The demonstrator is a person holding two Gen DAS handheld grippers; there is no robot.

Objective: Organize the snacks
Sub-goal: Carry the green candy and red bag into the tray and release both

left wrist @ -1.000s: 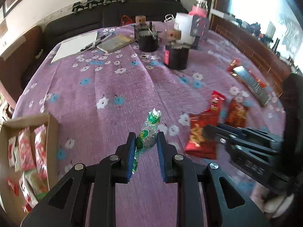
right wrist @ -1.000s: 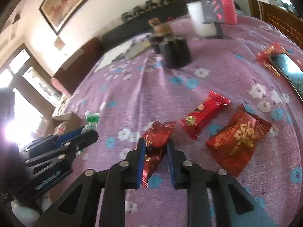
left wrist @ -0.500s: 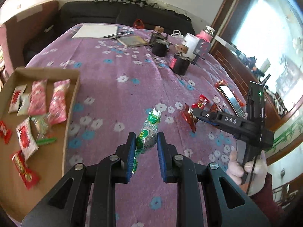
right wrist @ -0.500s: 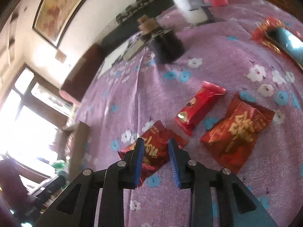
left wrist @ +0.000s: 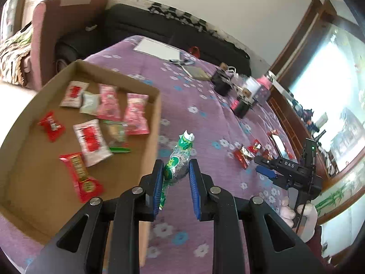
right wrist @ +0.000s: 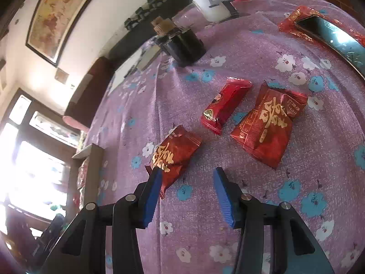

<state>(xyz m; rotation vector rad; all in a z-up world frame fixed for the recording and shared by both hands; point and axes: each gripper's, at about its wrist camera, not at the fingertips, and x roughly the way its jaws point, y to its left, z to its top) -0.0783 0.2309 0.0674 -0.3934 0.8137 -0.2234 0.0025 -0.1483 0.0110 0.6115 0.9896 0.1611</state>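
Observation:
My left gripper (left wrist: 175,178) is shut on a green-and-clear snack packet (left wrist: 179,159) and holds it in the air by the right wall of a cardboard box (left wrist: 152,123) that holds several red, pink and white packets. My right gripper (right wrist: 187,182) is open over the purple tablecloth; it also shows in the left wrist view (left wrist: 265,169). A dark red packet with gold writing (right wrist: 176,154) lies just beyond its left finger. A small red packet (right wrist: 224,105) and a larger red packet (right wrist: 271,123) lie further on to the right.
Black cylindrical containers (right wrist: 182,44), a white jug (right wrist: 212,2) and a pink bottle stand at the far side. A shiny tray on red wrapping (right wrist: 330,34) lies far right. Paper and a notebook (left wrist: 157,48) lie at the far end. A sofa runs behind the table.
My left gripper has swung left with the green packet, from over the cloth to the box edge. My right gripper has opened and let go of the dark red packet, which now lies on the cloth.

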